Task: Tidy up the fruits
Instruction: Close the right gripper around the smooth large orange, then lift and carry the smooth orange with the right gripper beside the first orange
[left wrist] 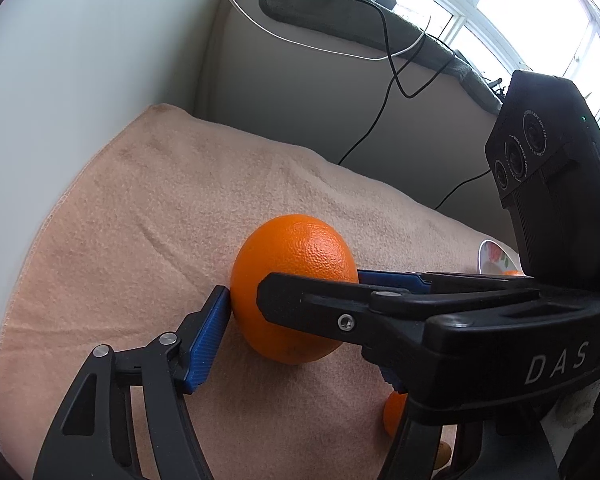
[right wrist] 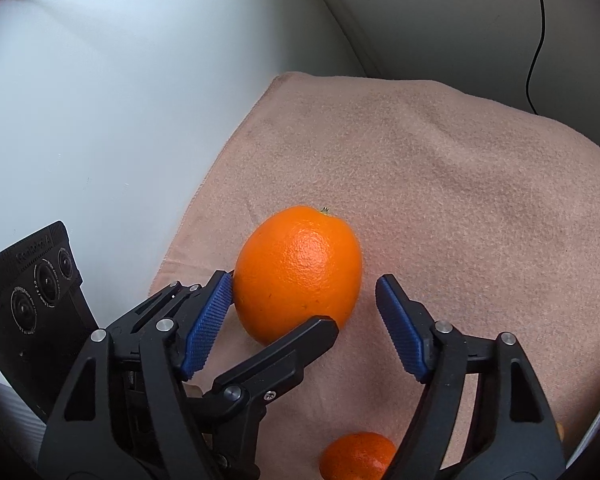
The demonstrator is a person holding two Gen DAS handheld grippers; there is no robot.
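Right wrist view: both grippers, left (left wrist: 296, 312) and right (right wrist: 304, 324), stand wide around 1 orange (right wrist: 298, 272); close squarely across its middle

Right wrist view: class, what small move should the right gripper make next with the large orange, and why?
Probably close the right gripper on the large orange. The orange lies on the towel between the open jaws. One blue pad already touches its side, while the other pad stands apart from it, so there is no grip yet.
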